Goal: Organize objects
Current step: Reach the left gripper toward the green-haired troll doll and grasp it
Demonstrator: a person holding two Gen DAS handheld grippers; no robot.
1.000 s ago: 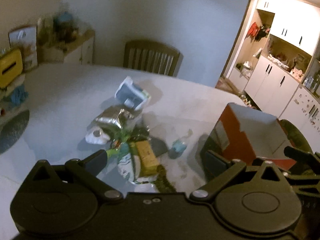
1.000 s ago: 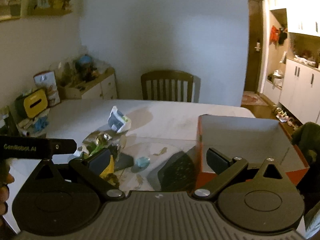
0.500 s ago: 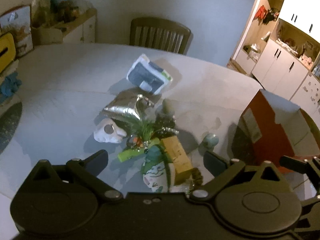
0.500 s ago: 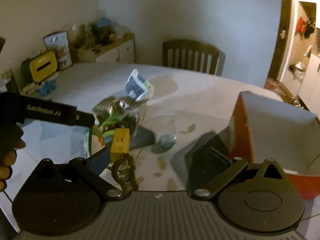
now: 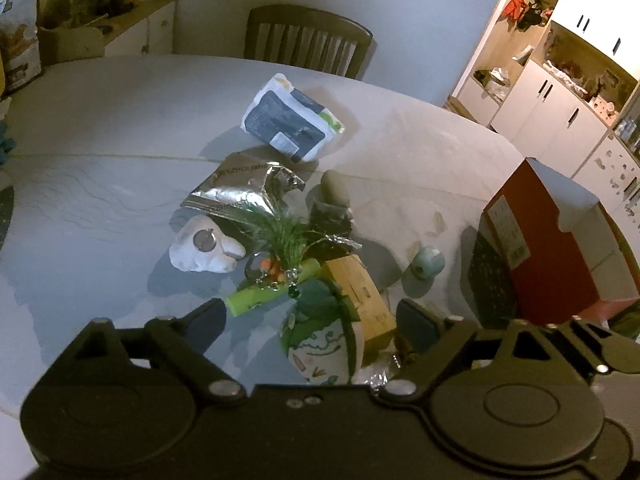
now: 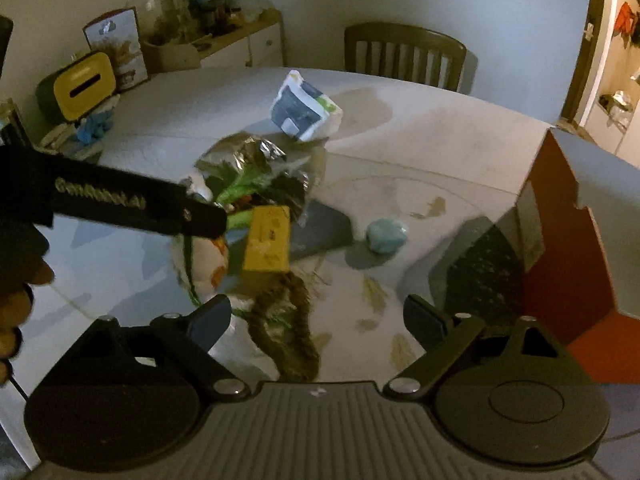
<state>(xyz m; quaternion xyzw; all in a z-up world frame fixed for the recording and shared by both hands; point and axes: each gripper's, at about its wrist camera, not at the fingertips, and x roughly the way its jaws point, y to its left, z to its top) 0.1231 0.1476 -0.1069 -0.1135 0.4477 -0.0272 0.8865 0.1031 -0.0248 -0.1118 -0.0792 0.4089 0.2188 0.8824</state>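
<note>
**Both grippers over the pile, jaws narrowing on nothing**

We hold the left gripper (image 5: 310,322) tilted down over a heap of small things on the pale table (image 5: 100,152). Its jaws stand wide and are closing; a round green-and-white pouch (image 5: 320,344) and the near end of a yellow-brown box (image 5: 360,296) lie between the fingers, but the pads press on neither. The right gripper (image 6: 318,318) is spread in the same way and also closing, with a brown furry loop (image 6: 286,328) lying on the table between its fingers, untouched as far as we can tell.

The heap sits near the middle of the table. From the left wrist we see a white-and-dark-blue packet (image 5: 290,120) farthest away, near the wooden chair (image 5: 304,40). Just nearer lies a crumpled silver foil bag (image 5: 244,192), and beside it a dark pouch with a rounded top (image 5: 332,208). A white lumpy object with a round metal disc (image 5: 204,246) rests to the left, a tuft of green artificial grass (image 5: 280,232) rises in the centre, and a lime-green stick (image 5: 272,288) lies against the box. A small pale-blue round object (image 5: 426,262) sits apart to the right.

The open red box with a white inside (image 5: 548,248) stands at the right edge of the table, well apart from the heap. In the right wrist view the left gripper's black arm crosses the left side, a hand (image 6: 16,304) visible at the frame's edge, and a yellow tissue box (image 6: 82,84) stands at the table's far left.
</note>
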